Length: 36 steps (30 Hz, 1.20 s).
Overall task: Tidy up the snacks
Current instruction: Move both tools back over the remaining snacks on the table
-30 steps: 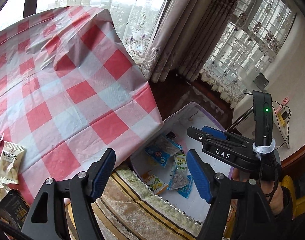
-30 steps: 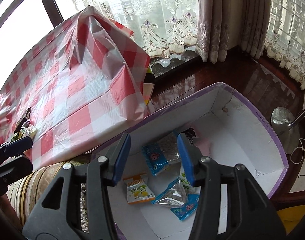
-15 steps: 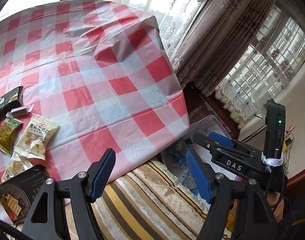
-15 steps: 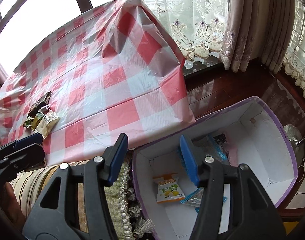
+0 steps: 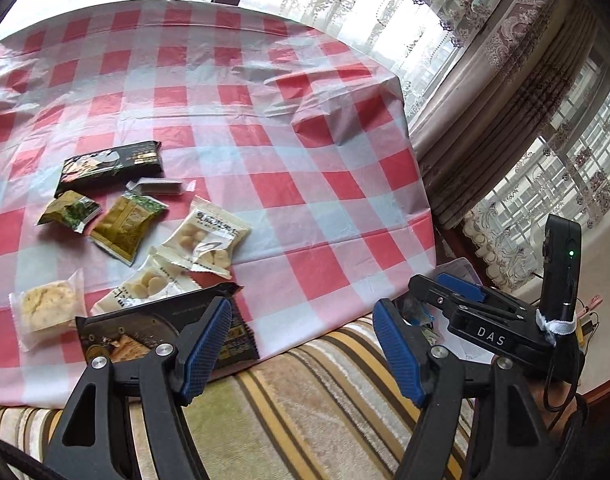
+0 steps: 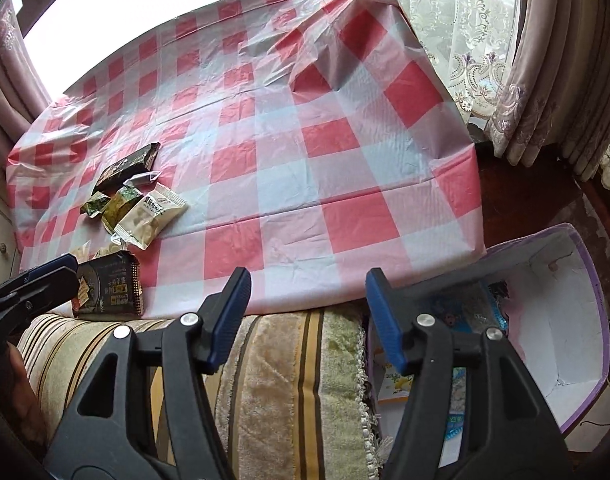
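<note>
The left view shows the snacks (image 5: 129, 232) spread on the desk (image 5: 305, 184), and both claws, left claw (image 5: 301, 344) and right claw (image 5: 437, 300), open and empty. Only the right view, where the right claw (image 6: 307, 320) has just been opening, shows inside the box (image 6: 585, 320) beside the desk, with more packets (image 6: 457, 312).

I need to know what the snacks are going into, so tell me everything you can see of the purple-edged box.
The box is a deep open-topped container with lilac outer walls and rim and a white, card-like inside, creased near one corner. It stands below the edge of the checked tablecloth, right beside the fringed striped cushion. Several snack packets already lie on its floor, among them an orange and white packet and some blue ones, partly hidden behind the right gripper. No gripper touches the box.
</note>
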Available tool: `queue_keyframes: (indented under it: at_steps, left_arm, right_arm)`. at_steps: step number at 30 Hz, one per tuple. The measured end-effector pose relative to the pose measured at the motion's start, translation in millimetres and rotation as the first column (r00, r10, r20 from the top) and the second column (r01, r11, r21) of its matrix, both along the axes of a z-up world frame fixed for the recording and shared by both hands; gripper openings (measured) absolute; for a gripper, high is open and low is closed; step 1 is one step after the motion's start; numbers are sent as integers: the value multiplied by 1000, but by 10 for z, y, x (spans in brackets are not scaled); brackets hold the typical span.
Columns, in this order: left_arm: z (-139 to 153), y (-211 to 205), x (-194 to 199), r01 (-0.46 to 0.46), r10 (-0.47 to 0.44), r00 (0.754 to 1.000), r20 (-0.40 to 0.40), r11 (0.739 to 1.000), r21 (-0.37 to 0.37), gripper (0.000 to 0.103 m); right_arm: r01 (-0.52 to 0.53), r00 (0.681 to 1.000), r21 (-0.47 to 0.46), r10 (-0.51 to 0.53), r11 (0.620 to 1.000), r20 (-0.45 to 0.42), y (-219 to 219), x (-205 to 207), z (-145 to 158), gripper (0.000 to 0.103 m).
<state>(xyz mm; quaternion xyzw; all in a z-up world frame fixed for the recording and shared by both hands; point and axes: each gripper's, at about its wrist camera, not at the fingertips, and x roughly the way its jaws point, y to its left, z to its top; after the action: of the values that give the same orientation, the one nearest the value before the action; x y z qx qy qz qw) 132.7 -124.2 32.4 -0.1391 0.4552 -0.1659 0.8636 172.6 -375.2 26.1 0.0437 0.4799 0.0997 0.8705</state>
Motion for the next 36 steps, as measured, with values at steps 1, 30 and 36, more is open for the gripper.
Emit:
queue_keyframes:
  at_steps: [1,30,36]
  left_arm:
    - [-9,97,-21,-18,18,1000,-3,1000,-1,74]
    - [-555,1442,-2,-54,116,980,-163,937,345,74]
    - [-699,1459,161,-2,94,979,-179,889,457,76]
  right_arm:
    - [-4,1000,-2,4,1000,-1,36,11,5,63]
    - [-186,981,-73,181,980,-73,1389,565,-110,74]
    - [-232,970,-93,222,968,-102,1672,665,-174,76]
